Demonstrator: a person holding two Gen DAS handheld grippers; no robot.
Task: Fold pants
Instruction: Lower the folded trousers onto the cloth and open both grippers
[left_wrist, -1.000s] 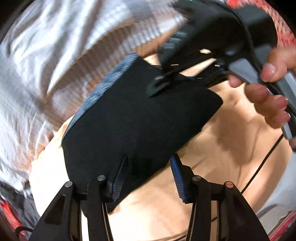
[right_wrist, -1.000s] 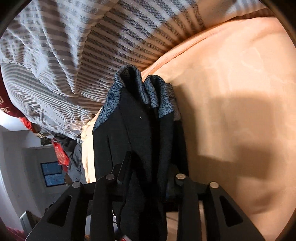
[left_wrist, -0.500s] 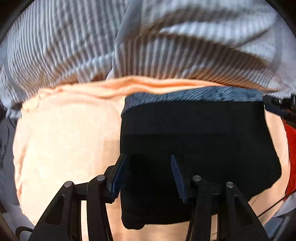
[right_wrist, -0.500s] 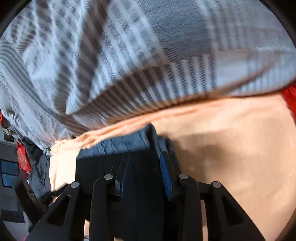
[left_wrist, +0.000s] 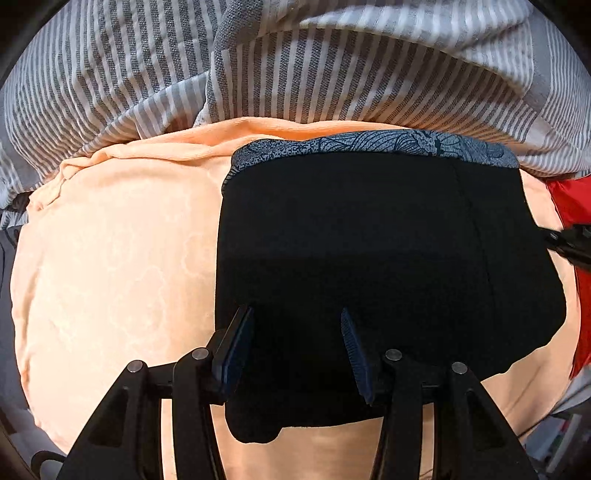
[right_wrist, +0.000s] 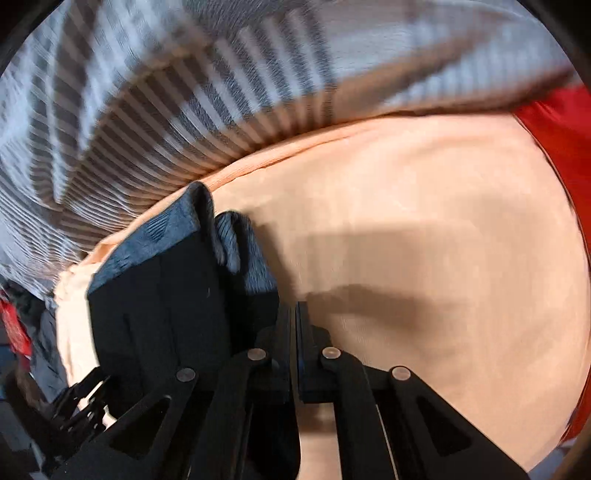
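The black pants lie folded into a block on the peach bed cover, with a blue patterned waistband along the far edge. My left gripper is open just above the near edge of the fold, holding nothing. In the right wrist view the pants lie to the left, and my right gripper is shut and empty beside their right edge, over the peach cover. The right gripper's tip shows at the left view's right edge.
A grey and white striped blanket is bunched along the far side of the bed, also in the right wrist view. Red fabric lies at the right edge. Dark clutter sits beyond the left bed edge.
My right gripper has let go of the pants edge, closed, and slid off to their right side. My left gripper has swung round to face the fold squarely. The pants lie flat.
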